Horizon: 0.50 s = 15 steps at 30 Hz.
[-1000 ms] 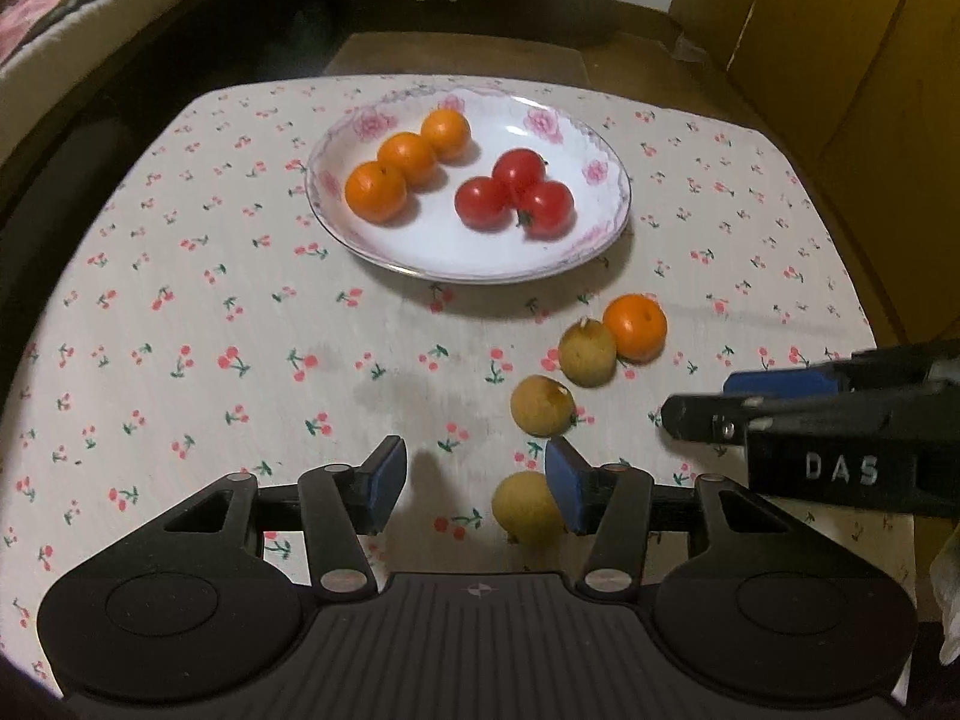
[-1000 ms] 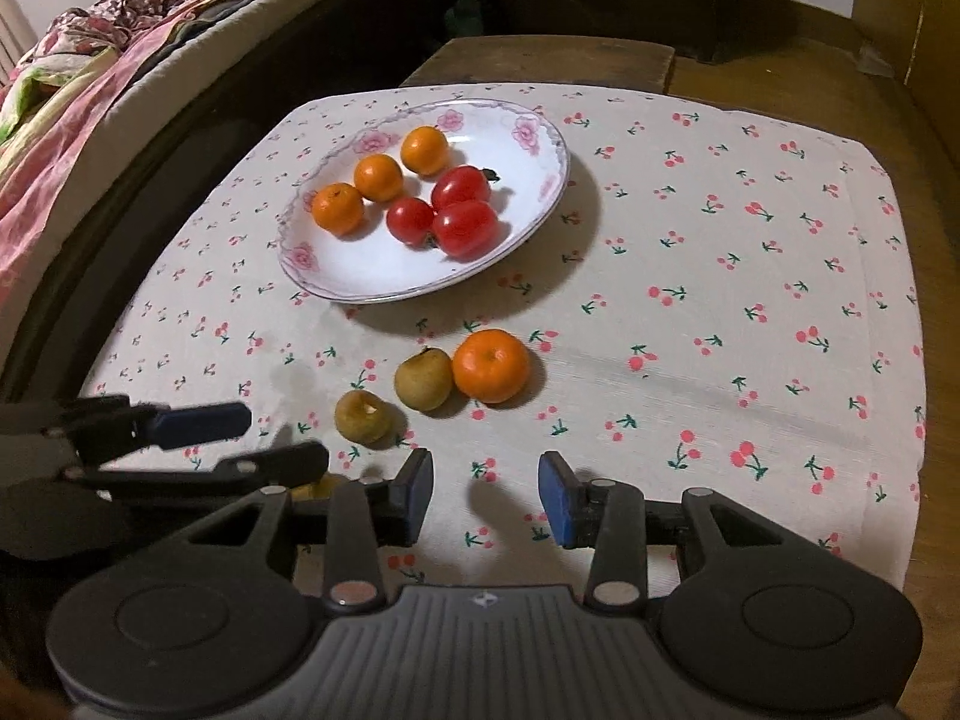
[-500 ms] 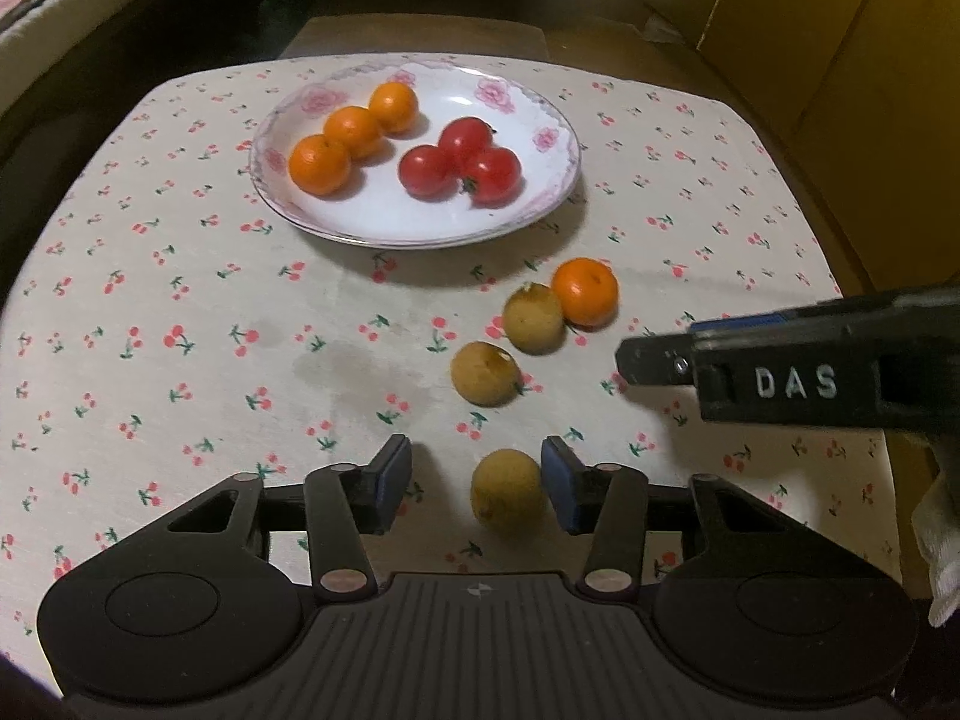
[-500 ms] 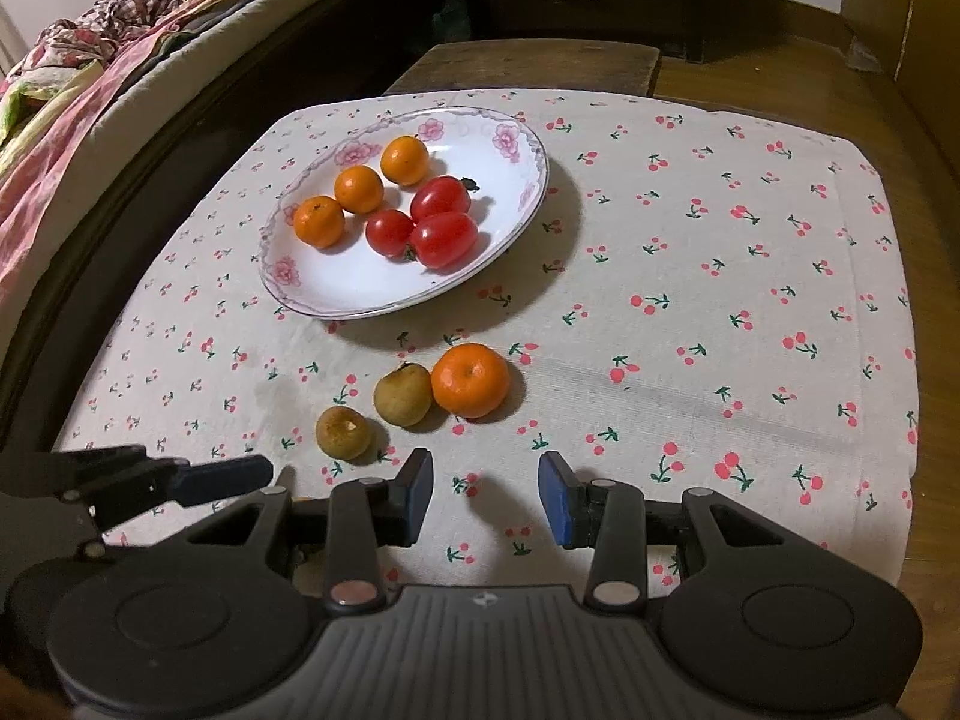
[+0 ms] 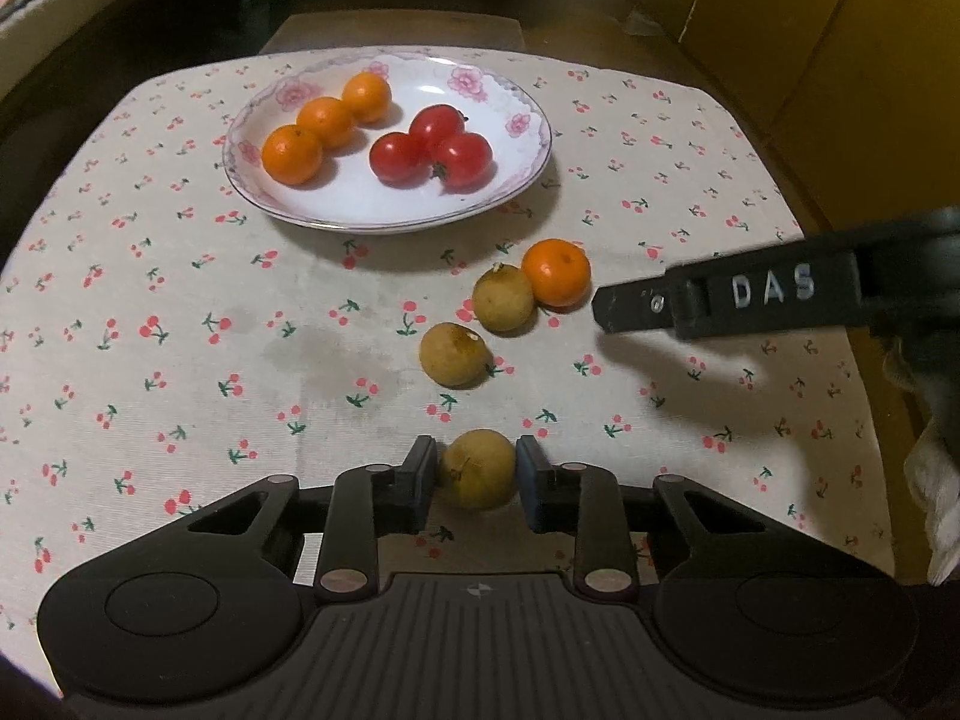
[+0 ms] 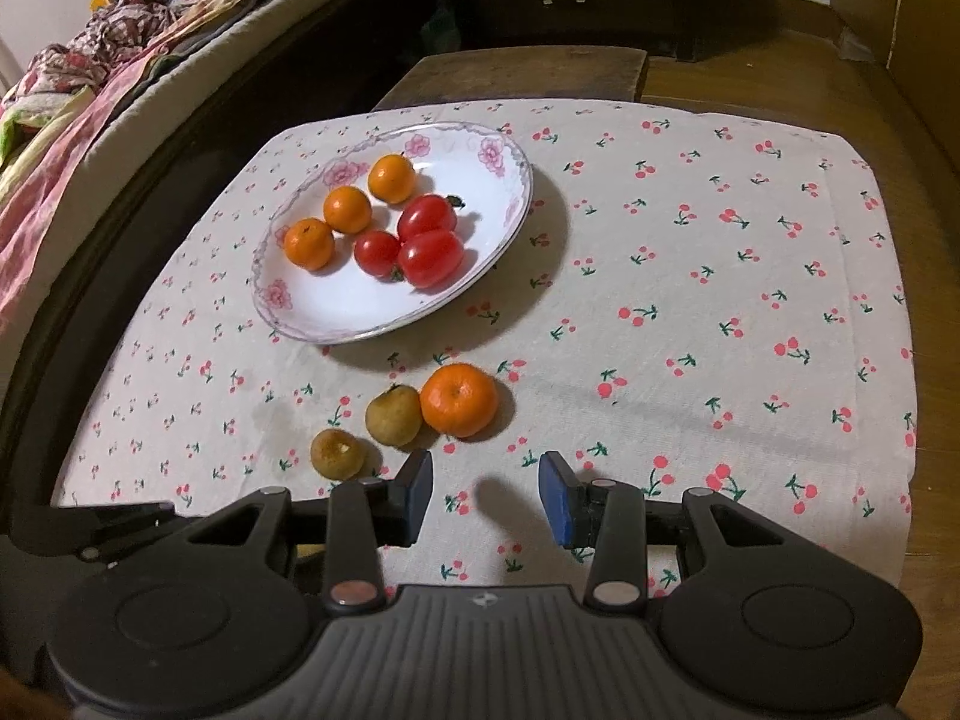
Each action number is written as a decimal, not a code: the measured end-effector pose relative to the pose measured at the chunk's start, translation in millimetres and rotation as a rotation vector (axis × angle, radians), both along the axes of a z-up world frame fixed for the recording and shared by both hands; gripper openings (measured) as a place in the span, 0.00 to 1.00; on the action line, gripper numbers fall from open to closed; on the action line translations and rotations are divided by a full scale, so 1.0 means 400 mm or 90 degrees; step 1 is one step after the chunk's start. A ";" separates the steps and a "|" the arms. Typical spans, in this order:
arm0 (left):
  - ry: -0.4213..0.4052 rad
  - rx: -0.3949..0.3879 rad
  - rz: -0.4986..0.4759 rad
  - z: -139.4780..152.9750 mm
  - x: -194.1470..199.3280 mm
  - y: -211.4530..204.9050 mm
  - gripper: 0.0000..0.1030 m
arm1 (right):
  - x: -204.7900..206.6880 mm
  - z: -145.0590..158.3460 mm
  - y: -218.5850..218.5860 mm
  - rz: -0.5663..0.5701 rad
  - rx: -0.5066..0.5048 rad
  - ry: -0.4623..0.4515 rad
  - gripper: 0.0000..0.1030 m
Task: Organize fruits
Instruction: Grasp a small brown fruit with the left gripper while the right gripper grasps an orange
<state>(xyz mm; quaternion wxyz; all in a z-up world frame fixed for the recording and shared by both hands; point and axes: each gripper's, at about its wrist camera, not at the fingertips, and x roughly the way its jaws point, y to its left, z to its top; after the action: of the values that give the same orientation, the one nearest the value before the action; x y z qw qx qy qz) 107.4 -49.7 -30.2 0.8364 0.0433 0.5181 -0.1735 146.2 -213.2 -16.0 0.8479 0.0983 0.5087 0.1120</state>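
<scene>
A white flowered plate [image 5: 516, 180] [image 6: 510, 222] holds three oranges and three red tomatoes. On the cloth lie an orange [image 5: 555, 272] [image 6: 459, 399] and two brown longans [image 5: 503, 297] [image 5: 454, 354], also in the right wrist view [image 6: 393, 414] [image 6: 337, 453]. My left gripper [image 5: 474, 468] has its blue pads on both sides of a third longan [image 5: 477, 468], close to or touching it. My right gripper [image 6: 485, 489] is open and empty, just in front of the orange; its finger [image 5: 720, 300] shows in the left wrist view.
The small table has a cherry-print cloth [image 6: 720, 300]. A bed with bedding [image 6: 90, 90] runs along the left. A dark drawer cabinet [image 6: 564, 0] and a wooden bench [image 6: 522, 69] stand behind the table. Wooden floor lies to the right.
My left gripper has slid so the nearest longan sits between its pads, and the jaws have narrowed around it. My right gripper has drawn back slightly from the fruits.
</scene>
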 end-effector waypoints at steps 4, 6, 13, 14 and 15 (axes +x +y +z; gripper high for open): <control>0.001 -0.002 0.005 0.002 0.003 0.006 0.35 | 0.016 0.004 -0.006 -0.011 0.008 -0.005 0.38; 0.005 -0.007 0.008 0.000 0.004 0.010 0.35 | 0.026 0.006 -0.001 -0.010 0.007 -0.011 0.38; 0.011 -0.015 0.010 -0.001 0.010 0.013 0.36 | 0.074 -0.018 0.038 0.000 -0.008 -0.014 0.38; 0.013 -0.018 0.011 -0.003 0.012 0.014 0.36 | 0.079 -0.022 0.042 0.004 -0.007 -0.014 0.38; 0.014 -0.019 0.011 -0.004 0.014 0.015 0.36 | 0.084 -0.026 0.047 0.007 -0.009 -0.012 0.38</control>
<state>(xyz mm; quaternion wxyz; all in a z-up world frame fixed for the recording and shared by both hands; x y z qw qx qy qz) 113.0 -43.6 -32.0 0.8329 0.0240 0.5247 -0.1745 179.7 -194.2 -26.2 0.8529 0.0884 0.5018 0.1139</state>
